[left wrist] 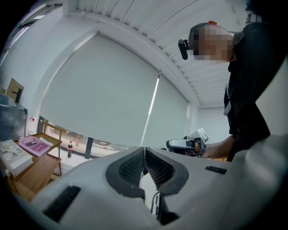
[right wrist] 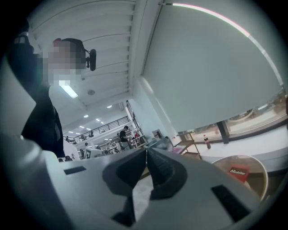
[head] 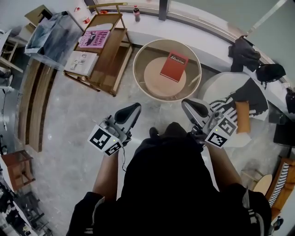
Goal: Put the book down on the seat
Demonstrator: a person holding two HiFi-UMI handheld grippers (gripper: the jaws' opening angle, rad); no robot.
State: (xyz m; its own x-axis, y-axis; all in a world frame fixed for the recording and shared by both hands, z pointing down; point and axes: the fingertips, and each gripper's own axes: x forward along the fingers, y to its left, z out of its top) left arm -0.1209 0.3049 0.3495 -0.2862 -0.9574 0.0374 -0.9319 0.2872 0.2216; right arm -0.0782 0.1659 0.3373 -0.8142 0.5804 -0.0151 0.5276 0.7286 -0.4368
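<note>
Left claw (left wrist: 145, 149) is shut, pads pressed tip to tip, nothing between them. Right claw (right wrist: 146, 151) is the same: jaws closed, empty. Each is in one of the person's hands, held about level and pointing far, left one at scene left, right one at scene right, well apart, with the person's black top (head: 170, 175) near and between them. The left gripper view also shows the right claw off to the right, a hand wrapped round its body.

Just far of both claws stands the round seat (head: 136, 73), pale rim with a cream cushion inside. The red book (head: 174, 65) lies flat on that cushion, right of centre, cover up with white print on it, corners skewed to the rim. Neither claw touches it; both sit on the near side of the seat, clear of the rim.

Far left of the seat is a wooden shelf (head: 110, 57) carrying a pink book (head: 94, 39) and, nearer, a white book (head: 82, 62). A bottle (head: 136, 13) stands on the window ledge (head: 193, 23) at the far side. Black bags (head: 243, 53) rest on the ledge far right. A striped cloth (head: 226, 103) lies just right of the right claw. Grey speckled floor (head: 69, 120) is underneath.
</note>
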